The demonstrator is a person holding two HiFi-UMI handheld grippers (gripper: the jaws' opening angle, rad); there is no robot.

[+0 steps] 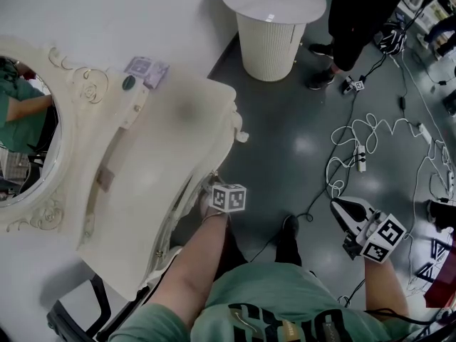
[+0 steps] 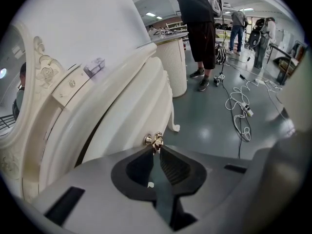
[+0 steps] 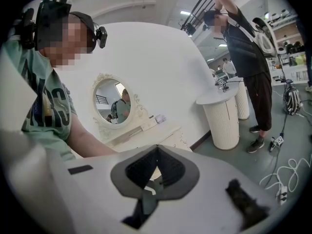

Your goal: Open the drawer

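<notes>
A cream carved dressing table [image 1: 164,162] with an oval mirror [image 1: 25,127] fills the left of the head view. Its curved drawer front [image 2: 131,116] carries a small gold knob [image 2: 155,140]. My left gripper [image 2: 156,148] points steeply down at the table's front edge, and its two tips pinch that knob. In the head view only its marker cube [image 1: 229,198] shows at the drawer edge; the tips are hidden beneath it. My right gripper [image 1: 342,211] hangs over the grey floor to the right, well clear of the table, with its tips [image 3: 156,148] together and nothing between them.
A white ribbed round pedestal table [image 1: 271,41] stands beyond the dressing table. A person in black [image 1: 356,20] stands next to it. White cables and power strips [image 1: 356,152] lie across the floor at the right. A black chair frame [image 1: 92,305] sits at lower left.
</notes>
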